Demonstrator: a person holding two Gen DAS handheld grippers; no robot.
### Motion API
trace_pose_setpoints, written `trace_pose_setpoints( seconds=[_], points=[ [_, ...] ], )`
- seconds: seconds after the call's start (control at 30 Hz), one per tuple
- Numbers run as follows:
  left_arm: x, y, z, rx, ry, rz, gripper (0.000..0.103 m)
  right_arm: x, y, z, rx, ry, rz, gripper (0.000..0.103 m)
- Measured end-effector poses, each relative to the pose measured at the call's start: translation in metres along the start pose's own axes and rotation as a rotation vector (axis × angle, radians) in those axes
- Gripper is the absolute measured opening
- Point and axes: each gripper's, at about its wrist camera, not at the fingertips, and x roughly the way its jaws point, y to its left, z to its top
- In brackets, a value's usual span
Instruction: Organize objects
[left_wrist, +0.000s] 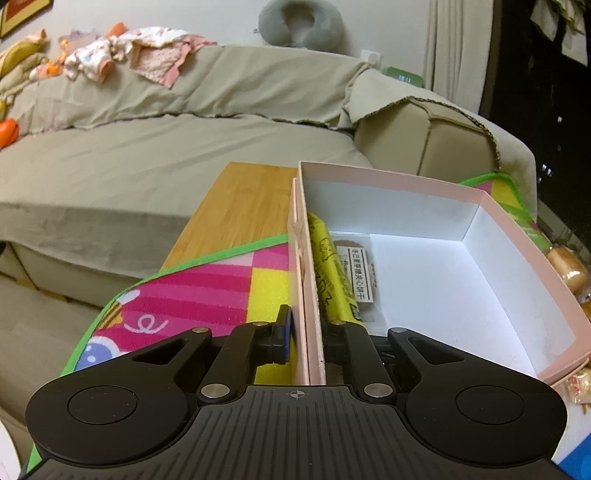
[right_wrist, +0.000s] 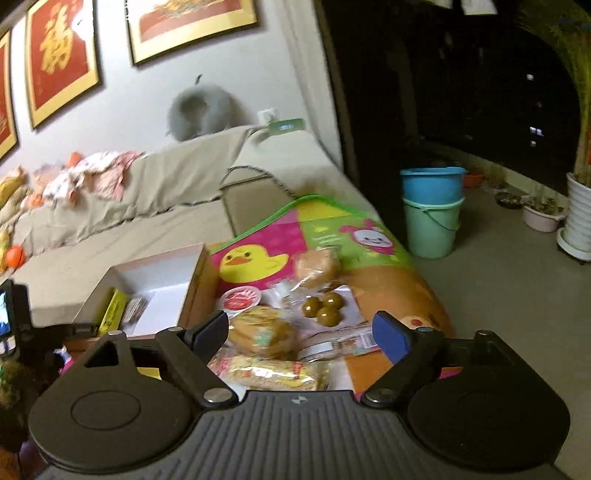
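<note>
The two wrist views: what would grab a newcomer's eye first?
Probably the pink box, open and mostly bare inside, its near wall clamped by the left tongs. Then the heap of wrapped snacks on the bright cartoon mat, lying before the wide-open right tongs. Behind both stretches a beige sofa.

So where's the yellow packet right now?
The yellow packet is inside the pink box, leaning against its left wall beside a small labelled biscuit pack. In the right wrist view it shows at lower left.
</note>
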Motion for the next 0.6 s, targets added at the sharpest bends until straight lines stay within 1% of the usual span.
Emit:
trace_pose_setpoints(
  seconds=[0.1,0.23,0.37,0.43,0.53,0.6],
  points=[
    [-0.001,-0.004,0.000,0.010,0.005,0.011,0.011,0.004,0.007,0.011,-0.069,0.028,-0.034,0.086],
    [-0.004,-0.005,-0.003,0.021,0.005,0.017,0.011,-0.003,0.009,0.020,-0.098,0.010,-0.061,0.086],
    [-0.007,-0.005,-0.007,0.005,-0.020,0.014,0.011,-0.029,-0.006,0.021,0.001,-0.010,-0.036,0.086],
    [-0.008,-0.004,-0.009,-0.009,-0.027,0.016,0.011,-0.044,-0.016,0.018,0.045,-0.030,-0.021,0.088],
    [-0.009,-0.005,-0.009,-0.009,-0.032,0.018,0.011,-0.057,-0.026,0.007,0.061,-0.061,-0.020,0.094],
    [-0.010,-0.004,-0.009,-0.017,-0.029,0.021,0.011,-0.055,-0.029,0.002,0.050,-0.066,-0.020,0.094]
  ],
)
